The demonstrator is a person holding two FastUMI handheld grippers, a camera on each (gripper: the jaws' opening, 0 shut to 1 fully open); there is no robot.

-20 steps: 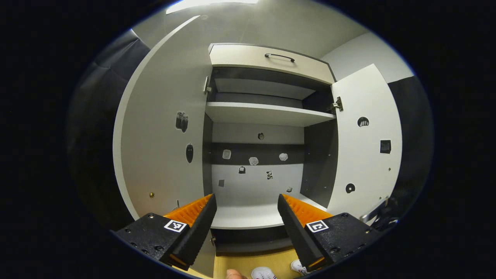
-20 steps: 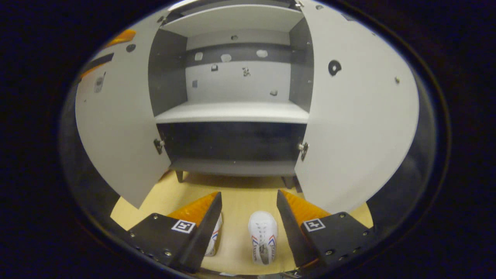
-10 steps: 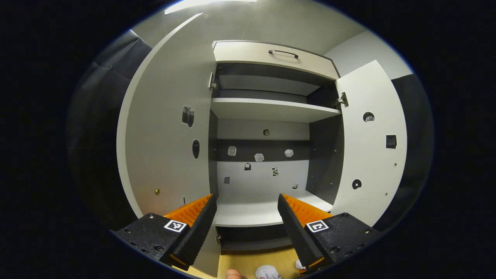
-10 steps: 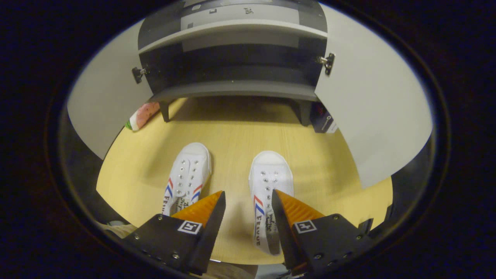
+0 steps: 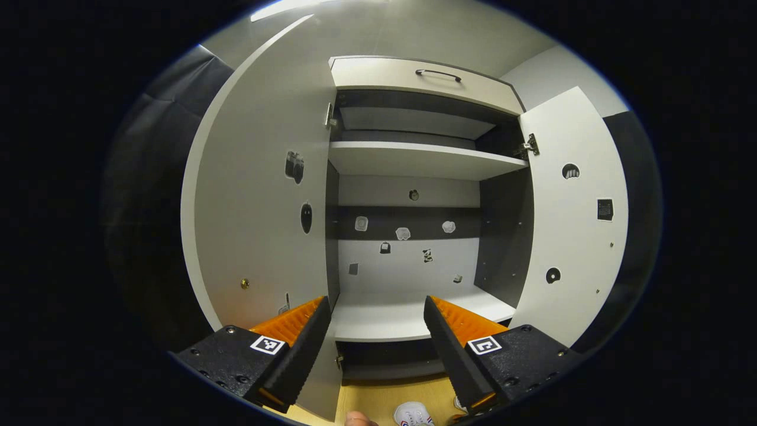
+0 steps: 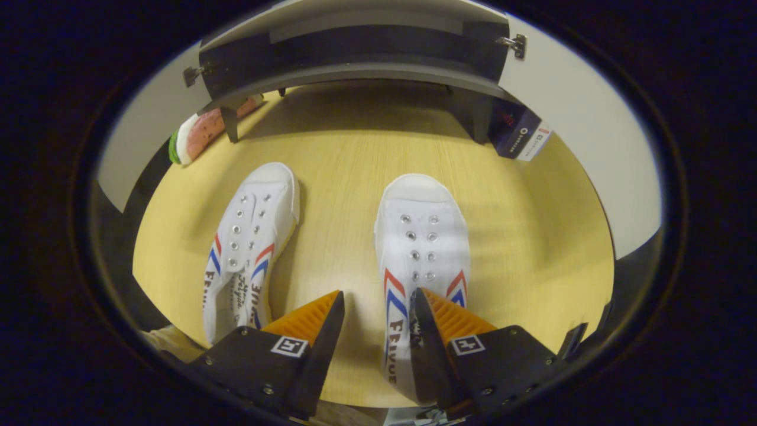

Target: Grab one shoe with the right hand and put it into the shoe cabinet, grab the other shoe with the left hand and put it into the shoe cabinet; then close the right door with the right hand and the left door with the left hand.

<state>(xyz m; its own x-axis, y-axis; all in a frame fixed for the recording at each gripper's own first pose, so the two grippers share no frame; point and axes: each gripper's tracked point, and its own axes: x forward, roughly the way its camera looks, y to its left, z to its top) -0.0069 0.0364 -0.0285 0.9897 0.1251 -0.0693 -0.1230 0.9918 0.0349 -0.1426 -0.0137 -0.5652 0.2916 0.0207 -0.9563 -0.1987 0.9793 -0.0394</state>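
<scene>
Your right gripper (image 6: 372, 302) is hanging low over the floor, its fingers spread apart and gripping nothing. One finger is sitting over the heel end of the right-hand shoe (image 6: 421, 248), the other over bare floor beside it; whether either finger is touching the shoe cannot be told. That white shoe is lying on the pale wooden floor (image 6: 520, 236), its toe pointing toward the cabinet. The second shoe (image 6: 251, 236) is lying just beside it to the left, apart from it and angled slightly. Farther off, the underside and legs of the shoe cabinet (image 6: 355, 65) are standing over the floor, with a watermelon-patterned object (image 6: 198, 133) by the left leg and a dark box (image 6: 517, 130) by the right leg.

Your left gripper (image 5: 375, 322) is pointing higher, straight into the cabinet, fingers wide apart and empty. Just below them a shoe toe (image 5: 413, 412) is peeking in. Beyond the fingers, the lower shelf (image 5: 408, 316) is lying bare, and small stickers are dotting the back wall. Both doors are standing open: the left door (image 5: 260, 195) and the right door (image 5: 576, 225). Above, an upper shelf (image 5: 423, 160) and a drawer (image 5: 423, 83) with a handle are showing.
</scene>
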